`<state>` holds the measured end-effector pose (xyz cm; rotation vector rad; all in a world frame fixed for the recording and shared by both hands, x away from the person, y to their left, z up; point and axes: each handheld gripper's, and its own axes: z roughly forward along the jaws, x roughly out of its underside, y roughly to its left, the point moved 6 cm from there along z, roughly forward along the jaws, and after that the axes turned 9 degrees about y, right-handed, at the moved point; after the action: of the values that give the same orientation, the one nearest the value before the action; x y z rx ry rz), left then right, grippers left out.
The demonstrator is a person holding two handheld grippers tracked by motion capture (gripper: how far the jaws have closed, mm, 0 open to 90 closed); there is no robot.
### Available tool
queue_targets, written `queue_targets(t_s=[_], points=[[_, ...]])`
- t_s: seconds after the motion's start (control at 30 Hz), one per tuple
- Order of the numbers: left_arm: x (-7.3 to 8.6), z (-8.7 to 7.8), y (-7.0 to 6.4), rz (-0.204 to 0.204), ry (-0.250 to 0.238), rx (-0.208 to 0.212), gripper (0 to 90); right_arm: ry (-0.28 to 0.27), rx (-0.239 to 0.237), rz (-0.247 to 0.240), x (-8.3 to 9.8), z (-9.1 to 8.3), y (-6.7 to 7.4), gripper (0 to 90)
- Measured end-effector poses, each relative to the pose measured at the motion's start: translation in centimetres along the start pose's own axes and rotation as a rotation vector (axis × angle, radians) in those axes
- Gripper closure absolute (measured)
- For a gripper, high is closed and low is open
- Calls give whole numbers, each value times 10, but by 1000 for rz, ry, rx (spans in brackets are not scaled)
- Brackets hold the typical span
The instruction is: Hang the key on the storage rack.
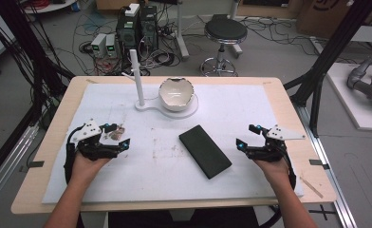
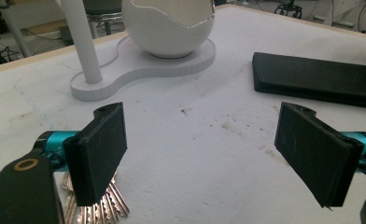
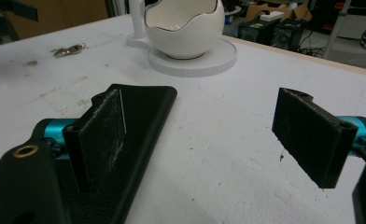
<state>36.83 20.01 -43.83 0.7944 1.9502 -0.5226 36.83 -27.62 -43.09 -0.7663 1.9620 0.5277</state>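
Note:
A bunch of keys (image 1: 120, 130) lies on the white mat at the left, and my left gripper (image 1: 118, 137) stands open right over it. In the left gripper view the keys (image 2: 97, 205) lie under the left jaw of that gripper (image 2: 209, 149), with nothing between the jaws. A flat black case (image 1: 205, 151) lies at the middle of the mat. My right gripper (image 1: 246, 136) is open just right of the case. In the right gripper view, my right gripper (image 3: 204, 135) has its left jaw over the case (image 3: 146, 105) and bare mat between the jaws.
A white egg-shaped bowl (image 1: 175, 93) sits on a white stand base (image 1: 148, 105) with an upright white pole (image 1: 137, 76) at the back middle. The wooden table edge (image 1: 288, 109) frames the mat. A stool (image 1: 224, 33) and cables are on the floor beyond.

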Motion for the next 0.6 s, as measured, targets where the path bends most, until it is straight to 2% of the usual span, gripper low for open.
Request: queue_targets(t_s=[0.07,0.13,0.23,0.27,0.3,0.33,0.4,0.5,0.6], points=[[0,0,0,-1,0,-6,168,-4,-12,10,0,2,0,175],[-1,-1,4,-12,-7,-24,168,-16,-49,39,0,3,-1,175],[-1,0,7,-17,-1,-43,169,-24,-61,56,-1,1,-1,175],[1,2,11,-21,18,-78,169,-20,-64,54,0,0,1,175],[2,4,14,-28,31,-98,169,-18,-61,44,0,-1,1,175],[2,4,14,-28,31,-98,169,-22,-57,31,-1,-3,2,175],[3,7,20,-39,47,-125,170,-22,-55,42,0,-5,4,175],[2,10,27,-35,55,-140,172,-17,-40,39,1,-6,5,175],[2,16,33,-53,60,-143,188,-11,-45,38,1,-6,5,175]])
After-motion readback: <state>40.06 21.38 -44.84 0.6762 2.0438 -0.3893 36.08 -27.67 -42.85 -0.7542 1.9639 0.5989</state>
